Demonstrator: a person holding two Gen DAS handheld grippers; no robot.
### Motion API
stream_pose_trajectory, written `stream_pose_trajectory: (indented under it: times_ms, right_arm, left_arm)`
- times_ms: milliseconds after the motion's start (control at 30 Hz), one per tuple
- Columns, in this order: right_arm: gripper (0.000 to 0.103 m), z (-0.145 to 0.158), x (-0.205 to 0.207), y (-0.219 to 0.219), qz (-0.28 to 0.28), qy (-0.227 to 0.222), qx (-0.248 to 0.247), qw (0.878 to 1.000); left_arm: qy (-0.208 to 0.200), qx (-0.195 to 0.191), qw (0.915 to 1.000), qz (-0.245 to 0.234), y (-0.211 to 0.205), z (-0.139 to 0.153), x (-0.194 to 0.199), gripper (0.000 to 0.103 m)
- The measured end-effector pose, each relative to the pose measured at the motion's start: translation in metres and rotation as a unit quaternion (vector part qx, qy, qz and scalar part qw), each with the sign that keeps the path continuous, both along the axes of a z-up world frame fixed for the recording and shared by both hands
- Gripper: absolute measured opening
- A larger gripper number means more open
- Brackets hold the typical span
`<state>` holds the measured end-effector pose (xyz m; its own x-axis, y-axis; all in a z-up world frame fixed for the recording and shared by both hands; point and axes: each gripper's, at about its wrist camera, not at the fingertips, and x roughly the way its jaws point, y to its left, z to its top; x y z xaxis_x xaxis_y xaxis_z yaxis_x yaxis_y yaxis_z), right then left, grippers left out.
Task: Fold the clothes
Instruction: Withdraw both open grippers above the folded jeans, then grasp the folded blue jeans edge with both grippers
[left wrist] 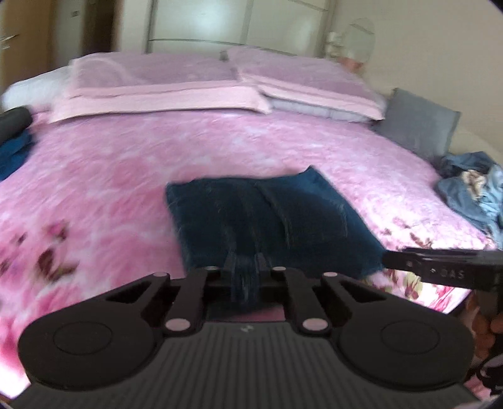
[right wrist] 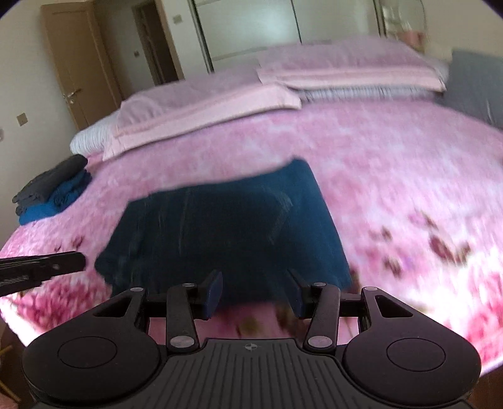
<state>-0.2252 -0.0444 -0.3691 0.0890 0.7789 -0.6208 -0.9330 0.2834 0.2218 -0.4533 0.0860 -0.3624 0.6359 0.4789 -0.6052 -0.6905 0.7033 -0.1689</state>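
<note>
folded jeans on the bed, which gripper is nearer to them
Left. The left gripper has its jaws closed on the near edge of the folded jeans. The right gripper hovers open just short of that edge, touching nothing.

A wide bed (left wrist: pixel 132 163) with a pink flowered cover fills the room. Pink pillows (left wrist: pixel 163 91) lie at its head, a grey cushion (left wrist: pixel 418 126) beside them. Behind stand pale wardrobe doors (right wrist: pixel 251 28) and a brown wooden door (right wrist: pixel 78 69). Soft daylight.
</note>
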Motion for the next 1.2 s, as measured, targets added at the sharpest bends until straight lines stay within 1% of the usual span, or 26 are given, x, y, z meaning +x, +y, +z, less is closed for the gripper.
stream_pose_trajectory:
  times_ms: [67,100,133,167,200,233,300,367,433,467,533,600,667,700,733,767,800,833,867,900,933,967,1000,1067,1133,1200]
  right_arm:
    - [0.047,-0.005,-0.003,0.024,0.002,-0.017,-0.01,1.0]
    - [0.047,-0.009,-0.004,0.036,0.002,-0.025,-0.02,0.999]
    - [0.047,-0.019,-0.006,0.047,0.003,-0.031,-0.049,0.998]
    - [0.047,-0.03,-0.007,0.058,0.004,-0.036,-0.079,0.996]
    - [0.047,-0.039,-0.008,0.062,0.004,-0.036,-0.094,0.995]
    - [0.047,-0.049,-0.009,0.066,0.004,-0.037,-0.108,0.993]
    - [0.047,-0.046,-0.015,0.077,0.0,-0.053,-0.136,0.989]
    - [0.047,-0.039,-0.014,0.093,-0.016,-0.041,-0.179,0.983]
    - [0.047,-0.032,-0.011,0.111,-0.033,-0.025,-0.227,0.973]
    - [0.047,-0.025,-0.009,0.12,-0.046,-0.019,-0.251,0.967]
    - [0.047,-0.007,-0.009,0.131,-0.077,-0.001,-0.27,0.96]
    - [0.047,0.017,-0.012,0.137,-0.109,0.036,-0.276,0.954]
    - [0.047,0.041,-0.016,0.136,-0.171,0.091,-0.275,0.942]
    - [0.047,0.049,-0.019,0.13,-0.206,0.123,-0.26,0.935]
    - [0.047,0.057,-0.021,0.124,-0.242,0.155,-0.244,0.926]
    - [0.047,0.065,-0.024,0.118,-0.276,0.186,-0.227,0.915]
    - [0.047,0.068,-0.029,0.111,-0.306,0.208,-0.207,0.906]
    - [0.047,0.069,-0.035,0.106,-0.328,0.219,-0.191,0.899]
    - [0.047,0.068,-0.042,0.101,-0.35,0.222,-0.174,0.893]
    - [0.047,0.068,-0.045,0.102,-0.37,0.221,-0.169,0.886]
    - [0.047,0.067,-0.049,0.103,-0.39,0.22,-0.164,0.879]
    - [0.047,0.065,-0.053,0.103,-0.408,0.224,-0.156,0.871]
    - [0.047,0.065,-0.054,0.102,-0.421,0.227,-0.147,0.866]
    - [0.047,0.065,-0.056,0.101,-0.446,0.232,-0.13,0.854]
    - [0.047,0.062,-0.057,0.109,-0.458,0.222,-0.127,0.851]
    - [0.047,0.052,-0.057,0.116,-0.464,0.203,-0.118,0.854]
  left_arm:
    - [0.001,-0.005,0.9991,-0.043,0.024,-0.011,0.009,0.006]
    - [0.012,-0.02,0.9979,-0.06,0.036,-0.019,0.014,0.006]
    - [0.026,-0.038,0.9962,-0.074,0.047,-0.027,0.018,0.005]
    - [0.04,-0.056,0.9938,-0.087,0.058,-0.036,0.022,0.003]
    - [0.054,-0.074,0.9907,-0.101,0.069,-0.044,0.026,0.003]
    - [0.055,-0.093,0.988,-0.111,0.079,-0.048,0.026,0.003]
    - [0.055,-0.134,0.9813,-0.127,0.097,-0.045,0.026,0.003]
    - [0.065,-0.172,0.974,-0.132,0.112,-0.041,0.03,0.003]
    - [0.076,-0.193,0.9692,-0.134,0.126,-0.026,0.036,0.003]
    - [0.083,-0.192,0.9678,-0.139,0.133,-0.015,0.039,0.003]
    - [0.099,-0.186,0.9655,-0.152,0.147,0.01,0.045,0.003]
    - [0.119,-0.186,0.9624,-0.158,0.165,0.036,0.051,0.004]
    - [0.135,-0.183,0.9568,-0.181,0.185,0.056,0.059,0.006]
    - [0.14,-0.178,0.9534,-0.199,0.193,0.062,0.067,0.009]
    - [0.146,-0.173,0.9497,-0.216,0.202,0.068,0.074,0.019]
    - [0.152,-0.168,0.9457,-0.233,0.211,0.074,0.081,0.025]
    - [0.158,-0.163,0.9413,-0.25,0.219,0.08,0.088,0.025]
    - [0.165,-0.155,0.9342,-0.275,0.224,0.081,0.097,0.024]
    - [0.175,-0.149,0.925,-0.303,0.227,0.079,0.107,0.024]
    - [0.186,-0.143,0.9151,-0.328,0.228,0.076,0.117,0.022]
    - [0.196,-0.137,0.9045,-0.353,0.228,0.074,0.128,0.015]
    - [0.202,-0.131,0.8955,-0.374,0.226,0.072,0.136,0.011]
    - [0.205,-0.127,0.8871,-0.394,0.224,0.07,0.144,0.011]
    - [0.2,-0.131,0.8717,-0.428,0.22,0.061,0.157,0.011]
    - [0.187,-0.138,0.858,-0.458,0.216,0.047,0.169,0.011]
    - [0.184,-0.135,0.8454,-0.483,0.211,0.023,0.177,0.011]
